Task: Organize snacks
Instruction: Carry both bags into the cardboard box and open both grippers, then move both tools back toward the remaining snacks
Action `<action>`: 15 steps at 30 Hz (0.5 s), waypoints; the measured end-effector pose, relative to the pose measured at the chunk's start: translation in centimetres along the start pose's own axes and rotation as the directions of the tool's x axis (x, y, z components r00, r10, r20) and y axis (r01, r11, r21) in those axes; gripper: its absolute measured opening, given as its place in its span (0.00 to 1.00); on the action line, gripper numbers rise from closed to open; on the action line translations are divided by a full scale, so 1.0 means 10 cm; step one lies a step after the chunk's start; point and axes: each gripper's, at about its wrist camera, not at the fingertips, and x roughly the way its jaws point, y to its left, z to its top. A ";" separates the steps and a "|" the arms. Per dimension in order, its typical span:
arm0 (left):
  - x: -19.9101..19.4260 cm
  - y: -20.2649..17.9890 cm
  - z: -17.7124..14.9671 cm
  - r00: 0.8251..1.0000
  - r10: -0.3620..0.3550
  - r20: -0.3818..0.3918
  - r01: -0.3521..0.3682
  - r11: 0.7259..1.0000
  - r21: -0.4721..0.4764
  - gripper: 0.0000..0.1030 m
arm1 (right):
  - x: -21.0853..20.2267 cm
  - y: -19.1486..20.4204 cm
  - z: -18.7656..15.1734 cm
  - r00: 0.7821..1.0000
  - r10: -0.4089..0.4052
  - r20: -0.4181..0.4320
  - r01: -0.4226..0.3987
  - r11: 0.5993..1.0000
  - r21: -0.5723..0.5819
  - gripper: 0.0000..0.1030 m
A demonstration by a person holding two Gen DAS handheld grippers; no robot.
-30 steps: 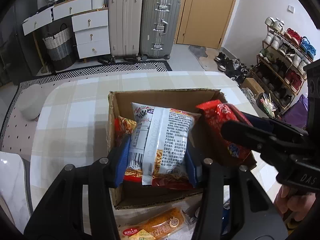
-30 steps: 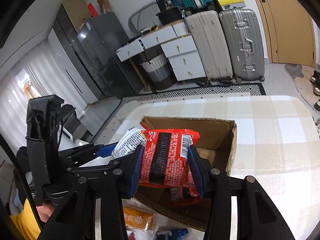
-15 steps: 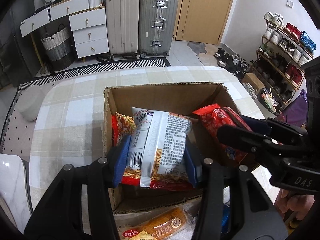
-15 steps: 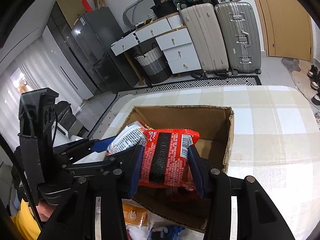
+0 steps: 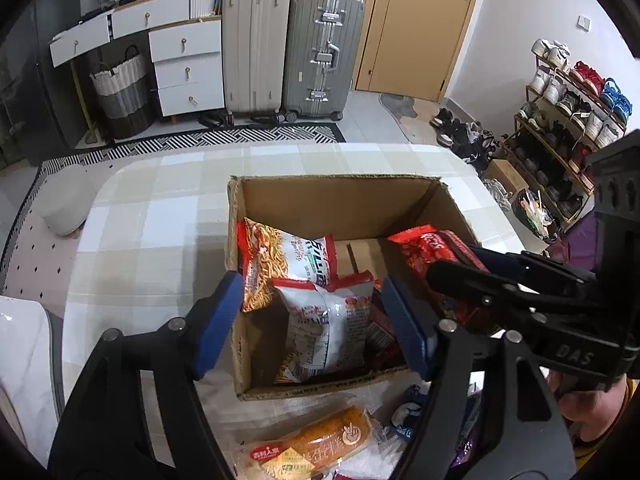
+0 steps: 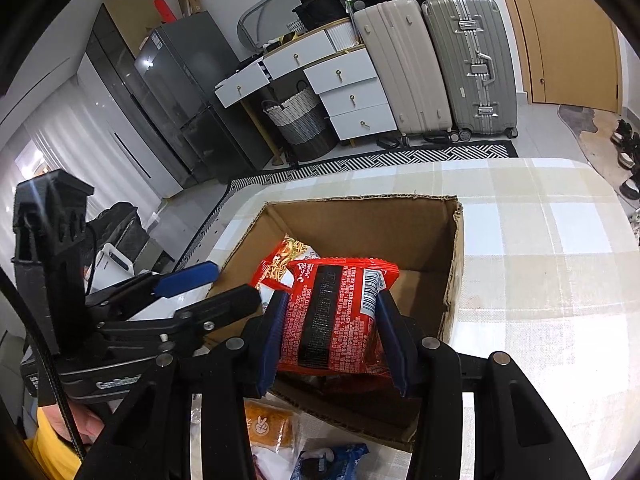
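Now white packet point(image 5: 328, 320) between left claw point(image 5: 316, 320)

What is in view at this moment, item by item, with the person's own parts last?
cardboard box: one, brown, open, on the table
table: one, beige checked cloth
noodle packets: two, red and white, inside the box
red packet: one, over the box, in the right gripper
cake packet: one, orange, on the table in front of the box
suitcases: two, beige and grey, by the far wall
drawers: white, beside the suitcases
shoe rack: one, at right
left gripper: jaws just opened, nothing gripped
right gripper: shut on the red packet
hand: one, holding the right gripper
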 end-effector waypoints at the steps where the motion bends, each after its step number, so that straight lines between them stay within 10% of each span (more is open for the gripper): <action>1: -0.03 -0.01 -0.01 1.000 0.001 0.004 -0.001 1.000 0.002 0.68 | 0.00 0.00 0.00 1.000 -0.002 -0.002 0.002 1.000 -0.001 0.44; 15: -0.57 -0.02 -0.16 0.999 0.009 0.032 -0.009 1.000 0.005 0.69 | 0.03 0.11 -0.01 0.999 -0.052 -0.004 0.052 0.998 -0.035 0.44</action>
